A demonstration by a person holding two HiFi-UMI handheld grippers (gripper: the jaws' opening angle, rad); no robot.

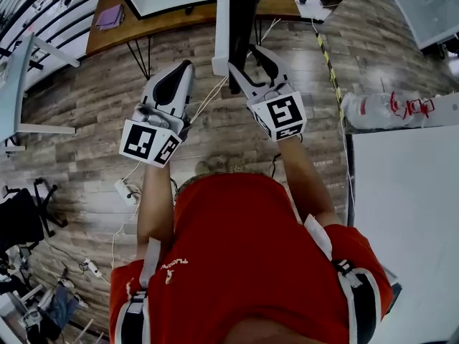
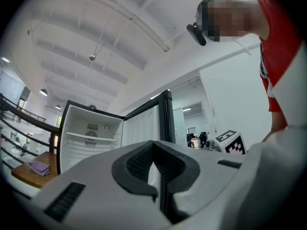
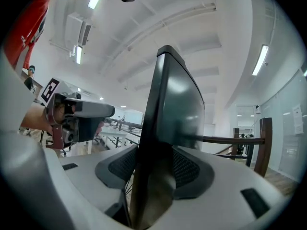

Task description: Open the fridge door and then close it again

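The fridge (image 2: pixel 86 133) stands open, its white inside and a shelf showing in the left gripper view. Its dark door (image 3: pixel 172 109) is swung out and seen edge-on (image 1: pixel 244 13). My right gripper (image 3: pixel 152 169) straddles the door's edge, open, with a ribbed pad close beside each face; in the head view this right gripper (image 1: pixel 247 59) reaches up to the door. To the left of the door and clear of it, my left gripper (image 1: pixel 188 64) is shut with nothing in it; its closed pads fill the bottom of the left gripper (image 2: pixel 154 162) view.
A wooden desk (image 1: pixel 143 27) stands behind the fridge at left. Cables and a power strip (image 1: pixel 123 190) lie on the wood floor. At the right stands a white table (image 1: pixel 409 213), with plastic bottles (image 1: pixel 373 110) just beyond its far edge. Striped tape (image 1: pixel 326 59) runs along the floor.
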